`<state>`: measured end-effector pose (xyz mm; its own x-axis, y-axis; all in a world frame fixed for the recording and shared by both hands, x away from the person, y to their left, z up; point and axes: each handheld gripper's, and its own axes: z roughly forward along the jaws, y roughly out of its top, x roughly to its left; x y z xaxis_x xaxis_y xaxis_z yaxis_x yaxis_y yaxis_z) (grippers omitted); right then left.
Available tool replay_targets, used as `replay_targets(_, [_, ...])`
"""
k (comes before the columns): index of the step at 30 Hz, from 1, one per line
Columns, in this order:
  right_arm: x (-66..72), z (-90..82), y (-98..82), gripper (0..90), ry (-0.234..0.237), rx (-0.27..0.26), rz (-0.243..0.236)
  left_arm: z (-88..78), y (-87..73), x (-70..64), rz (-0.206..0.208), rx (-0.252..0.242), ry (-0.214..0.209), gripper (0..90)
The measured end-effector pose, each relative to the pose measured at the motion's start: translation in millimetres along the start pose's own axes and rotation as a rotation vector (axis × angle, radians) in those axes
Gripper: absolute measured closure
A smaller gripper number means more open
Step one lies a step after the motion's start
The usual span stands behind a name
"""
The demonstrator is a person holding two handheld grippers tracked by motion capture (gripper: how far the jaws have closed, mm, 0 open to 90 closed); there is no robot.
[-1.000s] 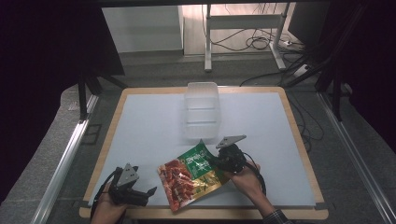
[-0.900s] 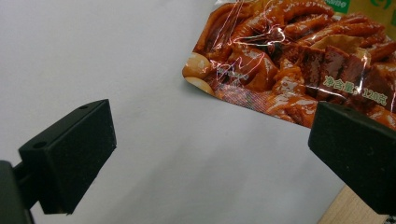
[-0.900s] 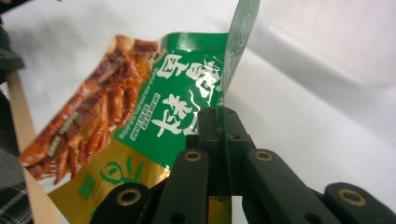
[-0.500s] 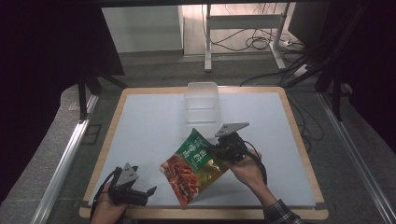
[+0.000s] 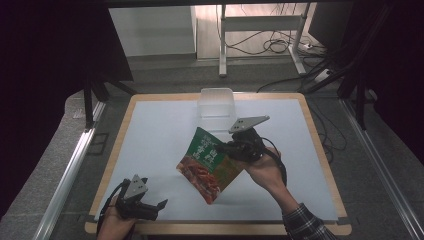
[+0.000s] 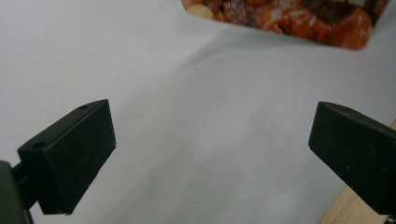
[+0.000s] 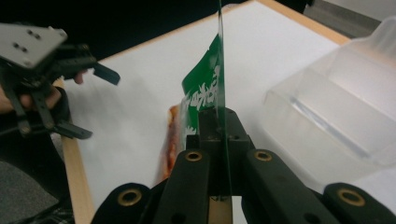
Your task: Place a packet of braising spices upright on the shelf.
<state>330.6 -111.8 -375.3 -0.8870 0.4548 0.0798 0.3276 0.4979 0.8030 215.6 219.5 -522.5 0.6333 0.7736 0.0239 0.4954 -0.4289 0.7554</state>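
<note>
food pouch (image 5: 209, 162) pinched in right gripper (image 5: 226, 148); clear container (image 5: 217, 103) holds nothing.

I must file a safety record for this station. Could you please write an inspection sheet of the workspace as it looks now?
Surface: white table top with a wooden rim, bare apart from the items below.
Job's things: food pouch, green and red, held up tilted; clear plastic container at the far edge of the table top, seemingly empty.
Clutter: nothing seen.
Grippers: right gripper shut on the pouch's edge, pouch upright between its fingers in the right gripper view; left gripper open at the near left corner, holding nothing.
Cables: a black cable trails from each gripper; loose cables lie on the floor behind.
Surroundings: metal stand legs beyond the table, dark screens on both sides.
</note>
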Motion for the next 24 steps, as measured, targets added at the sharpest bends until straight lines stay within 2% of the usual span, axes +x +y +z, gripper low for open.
replay_targets(8, [0.7, -8.5, 13.7, 89.2, 0.010, -0.025, -0.012, 0.2, 0.0, 0.0, -0.001, -0.002, 0.000, 0.6])
replay_targets(9, [1.2, -9.8, 17.4, 89.1, -0.002, -0.021, -0.026, 0.2, 0.0, -0.1, -0.001, -0.002, 0.000, 0.6])
replay_targets(17, [-4.9, -13.5, 28.5, 89.2, -0.052, -0.024, -0.051, 0.2, -0.1, 0.1, -0.003, -0.002, 0.000, 0.5])
replay_targets(24, [-13.9, -16.5, 41.0, 89.1, -0.047, -0.042, -0.061, 0.0, -0.1, 0.1, -0.003, -0.003, -0.001, 0.5])
